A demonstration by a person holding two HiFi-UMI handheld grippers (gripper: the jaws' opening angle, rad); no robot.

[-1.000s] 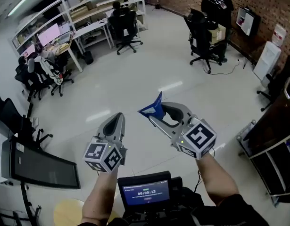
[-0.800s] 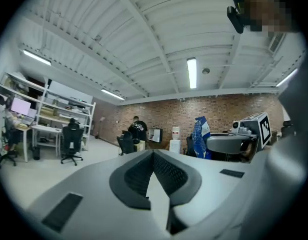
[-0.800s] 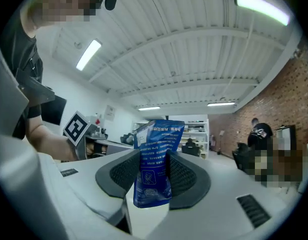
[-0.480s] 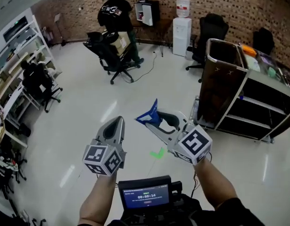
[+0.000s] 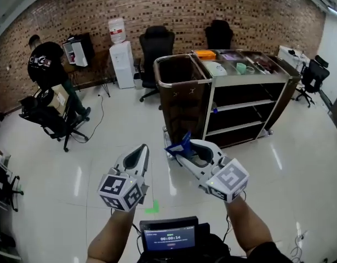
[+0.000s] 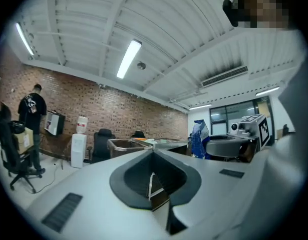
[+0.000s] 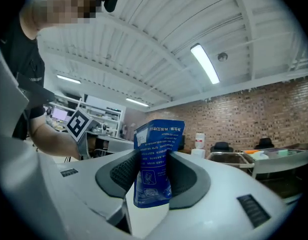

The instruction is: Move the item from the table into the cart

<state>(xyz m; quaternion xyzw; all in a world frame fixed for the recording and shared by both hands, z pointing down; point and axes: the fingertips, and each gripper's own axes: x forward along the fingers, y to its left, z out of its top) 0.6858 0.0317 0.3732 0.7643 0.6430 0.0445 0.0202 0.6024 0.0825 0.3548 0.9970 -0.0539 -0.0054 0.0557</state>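
A blue printed pouch [image 7: 156, 161] stands upright between the jaws of my right gripper [image 7: 155, 179], which is shut on it. In the head view the blue pouch [image 5: 180, 144] sticks out past the right gripper [image 5: 182, 152], held above the floor in front of the cart [image 5: 212, 84]. The cart is brown with a steel-rimmed bin on its left side and open shelves on the right; several items lie on its top tray. My left gripper [image 5: 137, 156] is shut and empty, level beside the right one. In the left gripper view the left gripper [image 6: 152, 184] shows its jaws closed, with the cart [image 6: 128, 145] beyond.
A water dispenser [image 5: 120, 56] and two black office chairs [image 5: 156, 45] stand against the brick wall behind the cart. A person in black [image 5: 45, 64] stands at the far left beside another chair [image 5: 50, 116]. A green mark [image 5: 152, 207] is on the glossy floor.
The view has swung round from the office desks to the brick wall, and the cart has come from the right edge to straight ahead. Both grippers keep their pose; the pouch stays held.
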